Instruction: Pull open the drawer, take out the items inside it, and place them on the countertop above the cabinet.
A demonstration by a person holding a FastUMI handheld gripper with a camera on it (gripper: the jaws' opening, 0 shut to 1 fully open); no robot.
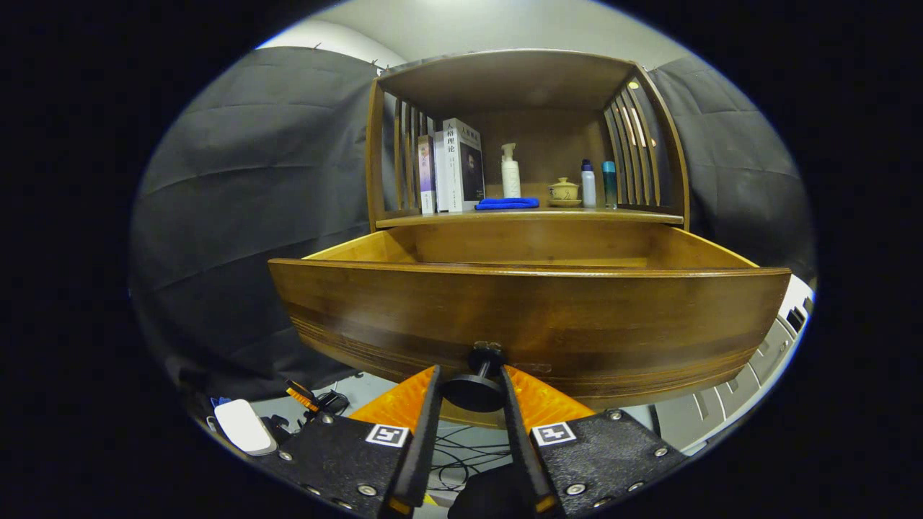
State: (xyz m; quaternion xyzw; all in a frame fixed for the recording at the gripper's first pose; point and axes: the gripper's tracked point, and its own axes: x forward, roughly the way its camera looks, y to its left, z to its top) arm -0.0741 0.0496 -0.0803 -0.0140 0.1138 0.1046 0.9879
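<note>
The wooden cabinet's drawer (533, 324) stands pulled out toward me, its wide dark front just ahead of the fingers. My gripper (470, 371) is shut on the drawer's round dark knob (472, 393), one finger pressing on each side of it. The drawer's front hides its floor, so I cannot tell what lies inside. Above the drawer runs the countertop (530, 216), under a slatted shelf frame. On it stand a few books (453, 167), a white pump bottle (510, 171), a folded blue cloth (507, 203), a small lidded teacup (564, 192) and two small bottles (598, 184).
Dark cloth walls hang left and right of the cabinet. Below the drawer to the left lie a white device (244, 425) and some cables (461, 447). A white appliance (764, 360) stands low at the right, close to the drawer's corner.
</note>
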